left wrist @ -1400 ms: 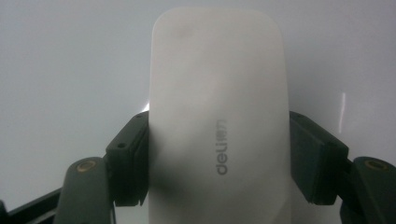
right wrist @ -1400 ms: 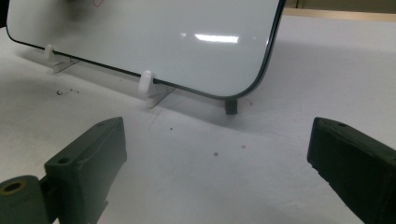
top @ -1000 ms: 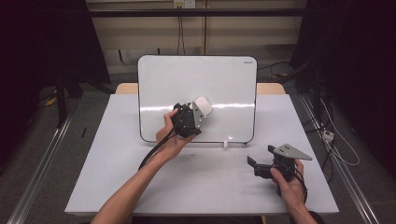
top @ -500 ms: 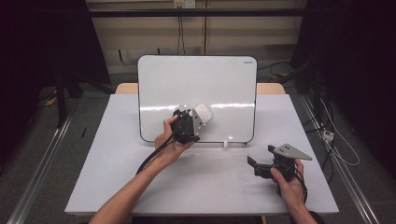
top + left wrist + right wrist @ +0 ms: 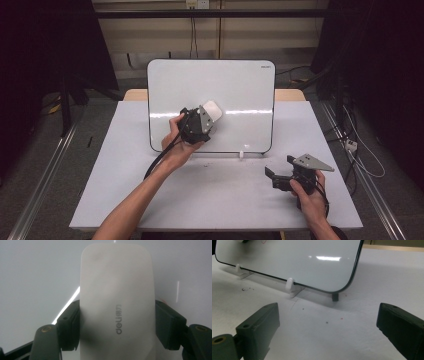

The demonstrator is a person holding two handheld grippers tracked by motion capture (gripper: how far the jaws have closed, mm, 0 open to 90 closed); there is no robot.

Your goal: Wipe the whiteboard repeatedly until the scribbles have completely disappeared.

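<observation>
At the left of the high view, the left gripper [image 5: 206,120] is held up against the face of the whiteboard [image 5: 240,90], which stands propped near the table's [image 5: 110,180] far edge. Its 2 jaws are clamped on a white eraser [image 5: 212,110], pressed to the lower left part of the board.

The left gripper view shows what the high view cannot: the eraser [image 5: 116,305] fills the gap between the jaws, both pads bear on its long sides, and grey lettering runs along its back. Behind it lies plain whiteboard surface [image 5: 37,277].

Further right in the high view, the right gripper [image 5: 274,176] rests low by the table's near right corner, well apart from the board. The right gripper view settles its state: the jaws stand wide apart with bare table [image 5: 324,340] between them. It also shows the board's [image 5: 287,257] bottom edge sitting in small white clips [image 5: 290,284], and dark specks on the tabletop.
</observation>
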